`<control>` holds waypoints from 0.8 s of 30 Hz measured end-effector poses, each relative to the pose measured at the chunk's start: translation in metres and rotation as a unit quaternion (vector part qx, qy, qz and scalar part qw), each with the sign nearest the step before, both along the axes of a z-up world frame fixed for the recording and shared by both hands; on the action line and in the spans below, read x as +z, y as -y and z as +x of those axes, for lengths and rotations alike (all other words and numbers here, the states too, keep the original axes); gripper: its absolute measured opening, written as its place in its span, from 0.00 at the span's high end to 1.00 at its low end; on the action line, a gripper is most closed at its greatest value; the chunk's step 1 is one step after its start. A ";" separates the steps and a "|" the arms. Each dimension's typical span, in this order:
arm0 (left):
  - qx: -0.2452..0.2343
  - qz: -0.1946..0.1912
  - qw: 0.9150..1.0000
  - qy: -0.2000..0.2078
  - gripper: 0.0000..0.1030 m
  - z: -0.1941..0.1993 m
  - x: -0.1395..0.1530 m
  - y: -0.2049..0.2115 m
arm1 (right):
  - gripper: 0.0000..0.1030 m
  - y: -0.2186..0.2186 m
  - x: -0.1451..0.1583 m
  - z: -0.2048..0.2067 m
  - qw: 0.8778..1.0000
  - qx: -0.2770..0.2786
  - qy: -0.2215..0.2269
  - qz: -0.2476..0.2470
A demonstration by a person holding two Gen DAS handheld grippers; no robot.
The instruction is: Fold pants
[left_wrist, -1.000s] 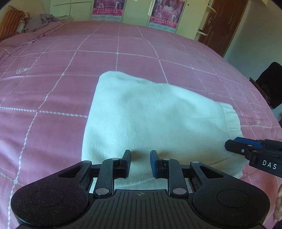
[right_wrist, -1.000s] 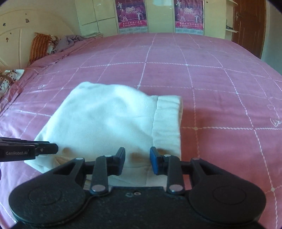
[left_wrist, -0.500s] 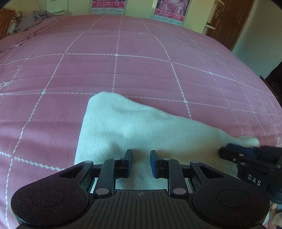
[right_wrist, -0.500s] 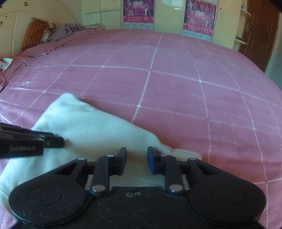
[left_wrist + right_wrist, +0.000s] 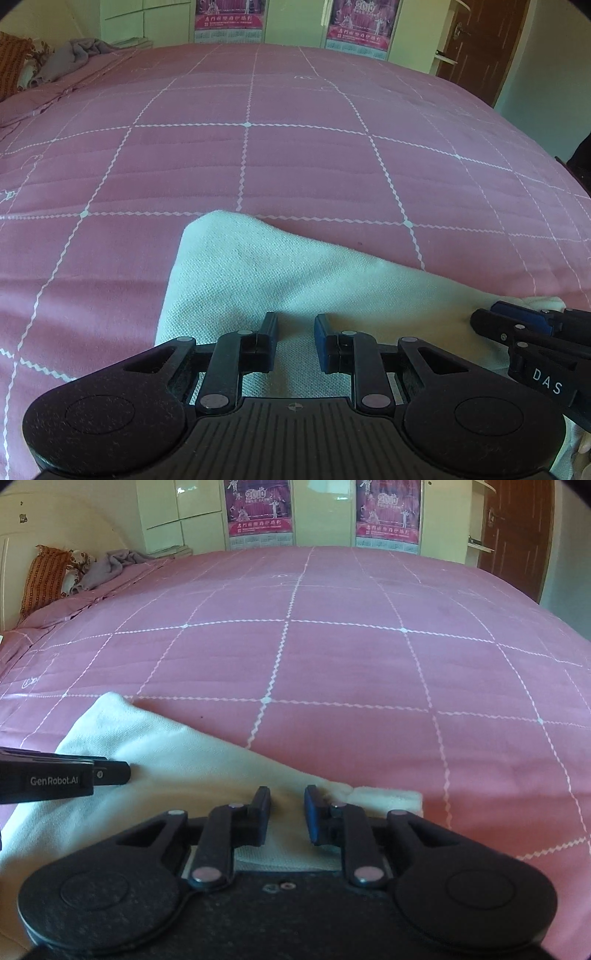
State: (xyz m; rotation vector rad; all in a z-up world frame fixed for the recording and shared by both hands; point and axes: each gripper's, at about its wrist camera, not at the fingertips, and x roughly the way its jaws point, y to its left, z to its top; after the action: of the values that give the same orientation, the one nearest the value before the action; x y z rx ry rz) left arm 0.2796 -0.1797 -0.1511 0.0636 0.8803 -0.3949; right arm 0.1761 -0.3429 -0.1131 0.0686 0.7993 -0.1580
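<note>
The white pants (image 5: 280, 280) lie folded into a compact block on the pink bed, at the near edge of both views; they also show in the right wrist view (image 5: 166, 760). My left gripper (image 5: 295, 328) hovers low over the pants' near left part, jaws a small gap apart, nothing between them. My right gripper (image 5: 286, 805) is over the pants' right end by the waistband (image 5: 388, 799), jaws likewise slightly apart and empty. Each gripper shows in the other's view: the right one (image 5: 517, 325) at the right edge, the left one (image 5: 92, 775) at the left edge.
The pink quilted bedspread (image 5: 295, 155) with white grid stitching stretches far ahead. An orange pillow (image 5: 44, 576) and a grey crumpled cloth (image 5: 107, 566) lie at the far left headboard. Wardrobe doors with posters (image 5: 258, 509) and a brown door (image 5: 480, 44) stand beyond the bed.
Both grippers have dropped lower and moved forward over the pants, so less of the cloth shows ahead. The pants have not changed shape. The jaw gaps look the same.
</note>
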 end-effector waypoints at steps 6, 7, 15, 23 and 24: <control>-0.001 0.015 1.000 0.005 0.78 -0.015 0.002 -0.003 | 0.81 -0.002 0.002 -0.001 1.000 0.002 -0.005 -0.001; -0.005 0.019 1.000 0.009 0.78 -0.020 0.002 -0.004 | 0.81 -0.004 0.002 -0.001 1.000 0.004 -0.007 -0.004; -0.008 0.029 0.999 0.020 0.78 -0.041 0.016 -0.014 | 0.80 -0.009 0.014 -0.025 1.000 0.014 -0.002 -0.012; -0.024 0.022 0.999 0.042 0.78 -0.099 0.020 -0.036 | 0.76 -0.012 0.026 -0.072 0.999 0.037 0.003 -0.024; -0.027 0.027 0.998 0.049 0.78 -0.106 0.017 -0.038 | 0.75 -0.013 0.021 -0.077 0.999 0.041 -0.002 -0.031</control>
State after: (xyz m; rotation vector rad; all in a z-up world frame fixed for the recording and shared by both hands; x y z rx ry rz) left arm 0.1735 -0.1417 -0.1337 0.1550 0.7934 -0.4147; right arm 0.0992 -0.3303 -0.0924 -0.0240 0.7983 -0.1053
